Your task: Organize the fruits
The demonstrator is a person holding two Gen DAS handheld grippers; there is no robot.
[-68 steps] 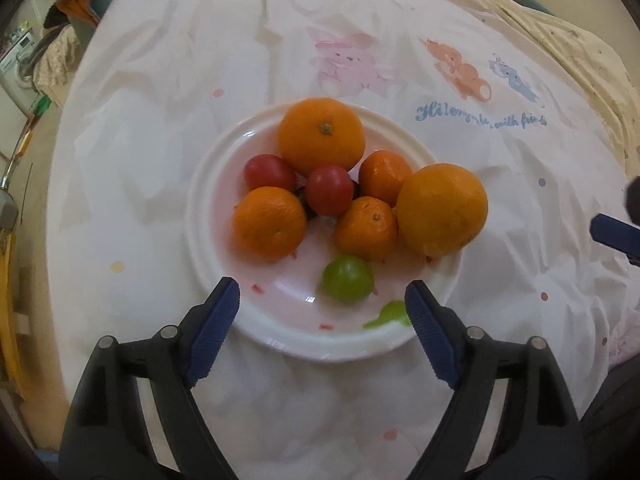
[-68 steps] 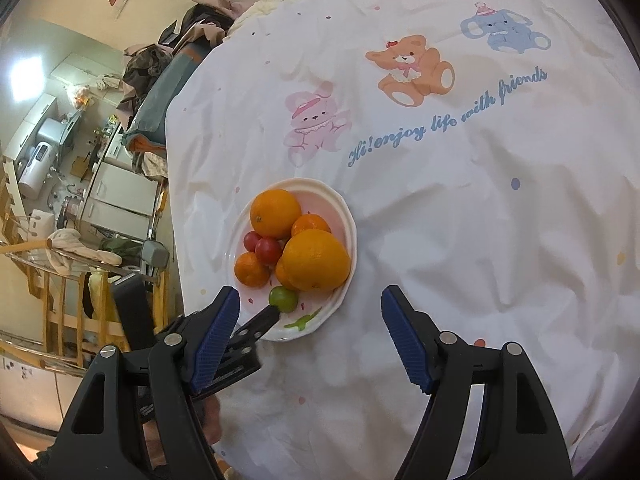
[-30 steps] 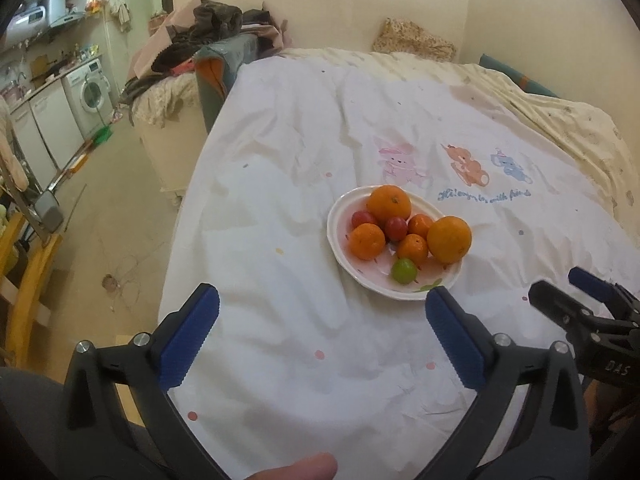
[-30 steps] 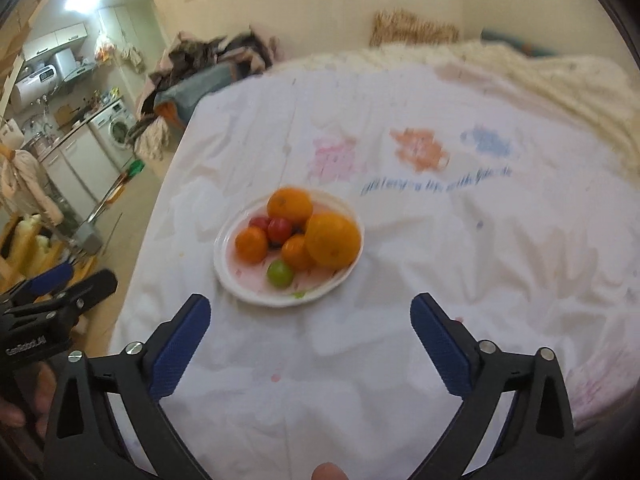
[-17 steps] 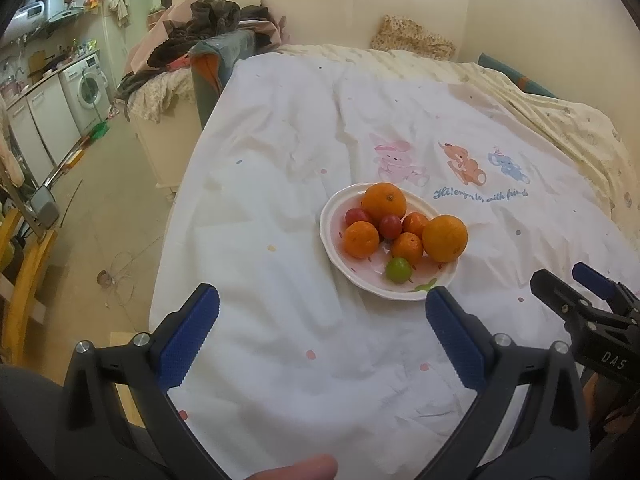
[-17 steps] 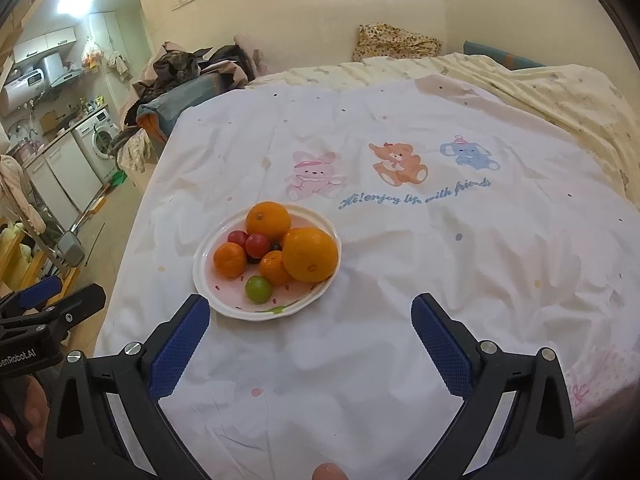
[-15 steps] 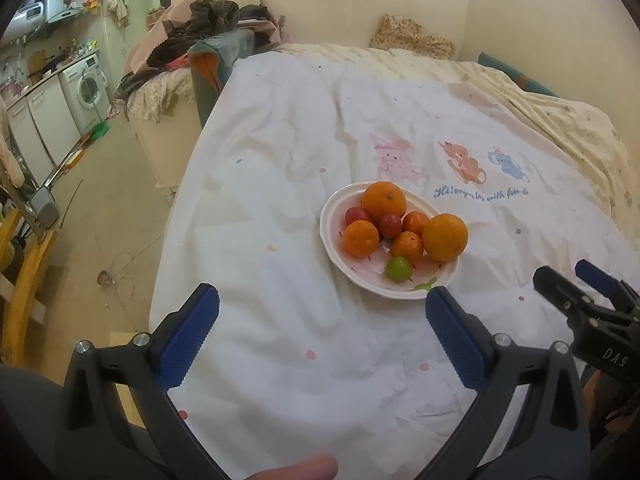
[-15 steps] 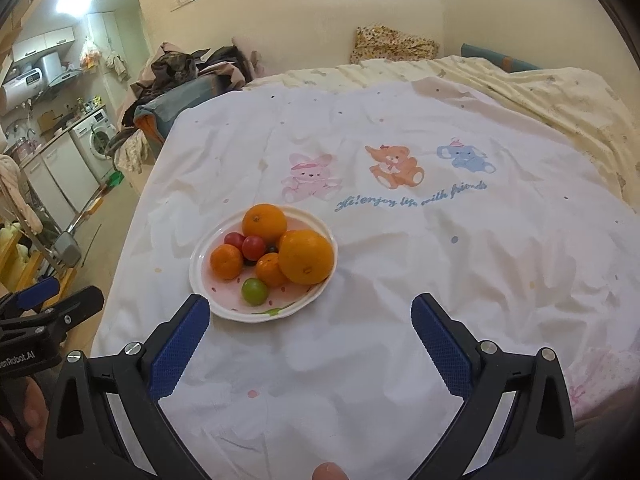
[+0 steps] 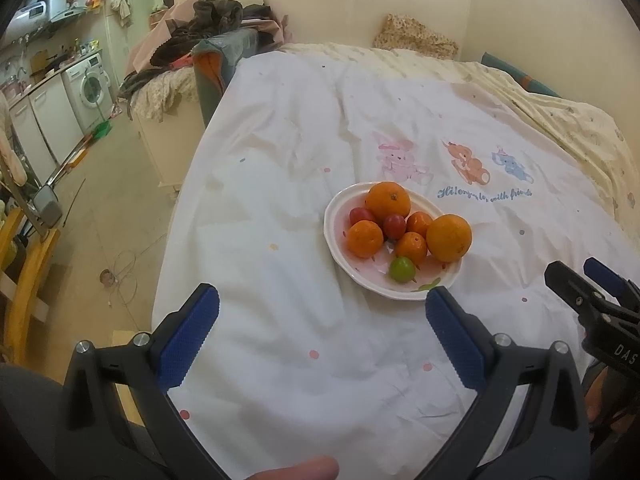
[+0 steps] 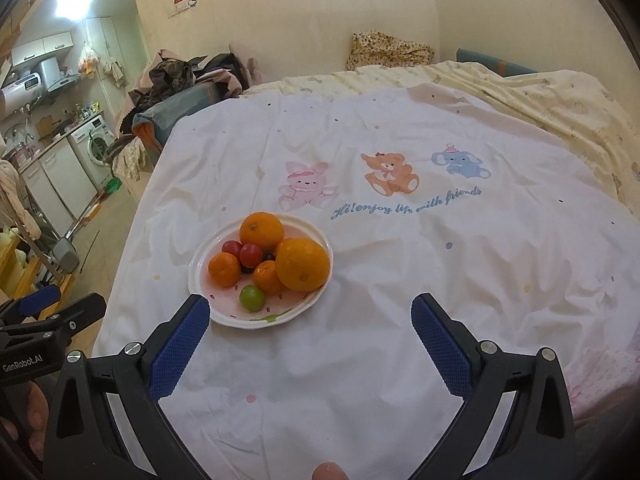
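A white plate sits on the white bedsheet. It holds two large oranges, several small mandarins, two red cherry tomatoes and one green fruit. My left gripper is open and empty, held back from the plate's near left side. My right gripper is open and empty, just right of the plate's near edge.
The sheet has a rabbit, bear and elephant print beyond the plate. The bed's left edge drops to the floor. Clothes are piled on a chair; a washing machine stands far left.
Both grippers pulled back and up from close over the plate; the plate now looks small and farther off. In the last half second almost nothing moved.
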